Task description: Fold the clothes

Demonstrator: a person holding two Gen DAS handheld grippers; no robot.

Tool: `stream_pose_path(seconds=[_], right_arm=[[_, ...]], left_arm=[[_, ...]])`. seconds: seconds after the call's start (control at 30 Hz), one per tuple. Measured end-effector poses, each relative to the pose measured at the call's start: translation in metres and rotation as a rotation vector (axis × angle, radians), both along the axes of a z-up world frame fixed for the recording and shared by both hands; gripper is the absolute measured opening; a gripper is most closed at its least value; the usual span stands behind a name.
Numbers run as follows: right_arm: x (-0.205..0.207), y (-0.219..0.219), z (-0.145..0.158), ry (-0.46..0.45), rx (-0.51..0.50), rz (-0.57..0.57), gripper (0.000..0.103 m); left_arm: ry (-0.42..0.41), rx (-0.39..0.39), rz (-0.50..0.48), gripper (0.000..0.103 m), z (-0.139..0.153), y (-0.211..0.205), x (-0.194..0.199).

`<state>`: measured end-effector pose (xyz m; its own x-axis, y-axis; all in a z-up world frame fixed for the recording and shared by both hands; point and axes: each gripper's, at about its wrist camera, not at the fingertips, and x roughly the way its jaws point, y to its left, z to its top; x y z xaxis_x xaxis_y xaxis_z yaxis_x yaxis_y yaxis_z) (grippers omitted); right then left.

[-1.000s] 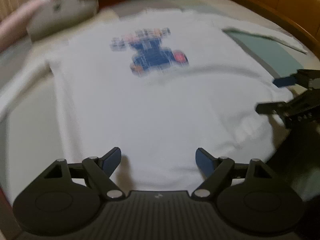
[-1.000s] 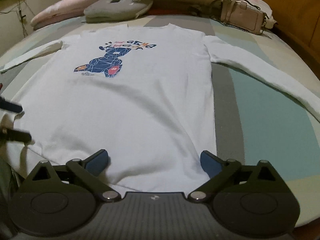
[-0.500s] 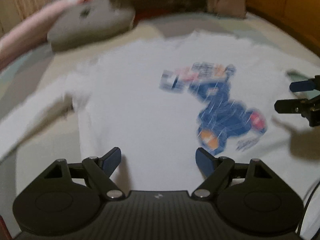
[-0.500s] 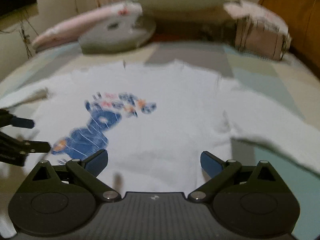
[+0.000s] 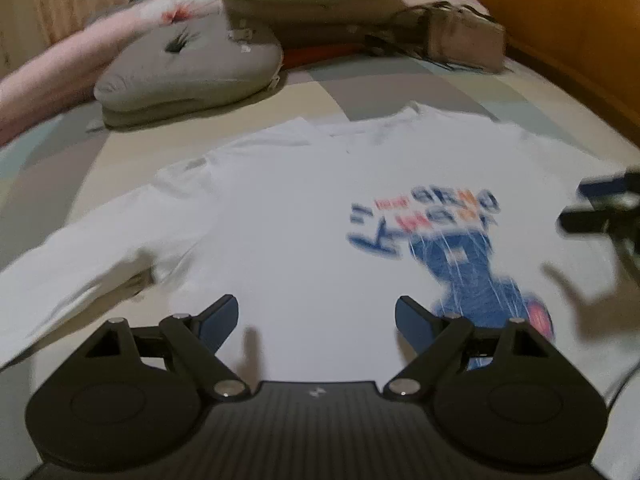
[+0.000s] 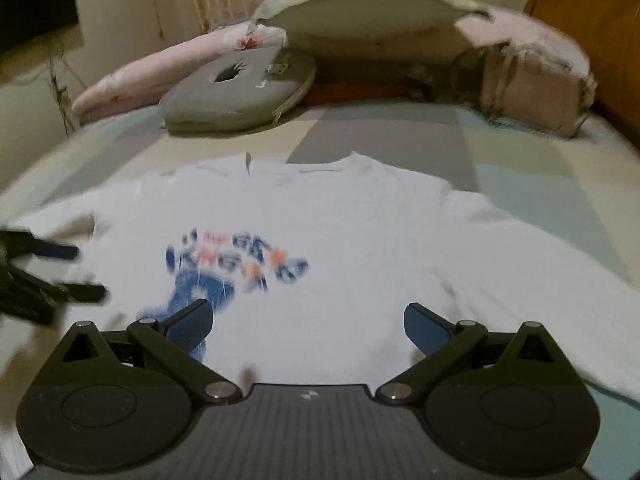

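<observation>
A white long-sleeved shirt (image 5: 288,216) lies spread flat, print side up, across the middle of the bed (image 6: 520,168), its collar toward the pillows (image 6: 372,20) at the top of the frame and its sleeves running out to the left and right edges. The left tool (image 5: 316,316) hangs over the chest, jaws apart with nothing between them; the right tool (image 6: 308,320) sits likewise over the lower print, also spread wide and empty. Each tool shows at the edge of the other's view. The cloth looks thin, soft and light, so it should drape and slide easily on the sheet, and a pinch of one layer may drag the rest along. Good places to take hold are probably the shoulder seam and the hem on one side, or a sleeve near its cuff, though motion blur makes the seams hard to place exactly. No fold appears started yet.
</observation>
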<state>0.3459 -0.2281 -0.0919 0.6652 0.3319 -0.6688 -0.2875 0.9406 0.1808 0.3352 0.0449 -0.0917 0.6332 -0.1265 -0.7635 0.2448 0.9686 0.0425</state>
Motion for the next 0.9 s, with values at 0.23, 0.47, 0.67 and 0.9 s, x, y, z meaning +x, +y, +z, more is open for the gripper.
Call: stream_pose_path(seconds=[0.23,0.47,0.67,0.9], right_arm=[[-0.025,-0.011,-0.031,0.048,-0.128,0.041,0.103],[-0.016,-0.044,0.014,-0.029,-0.154,-0.066,0.103],[0.054,-0.094,-0.001,0.059,-0.129,-0.347,0.103],[0.045,-0.117,-0.032,0.064,-0.116,-0.398,0.103]], left_arm=[[0.044,-0.032,0.047,0.089,-0.017,0.025,-0.009],[-0.046,-0.023,0.041,0.089,0.023,0.043,0.01],[-0.027,-0.143,0.165,0.089,0.02,0.088,0.078],[0.065,-0.187,0.172,0.089,-0.015,0.12,0.065]])
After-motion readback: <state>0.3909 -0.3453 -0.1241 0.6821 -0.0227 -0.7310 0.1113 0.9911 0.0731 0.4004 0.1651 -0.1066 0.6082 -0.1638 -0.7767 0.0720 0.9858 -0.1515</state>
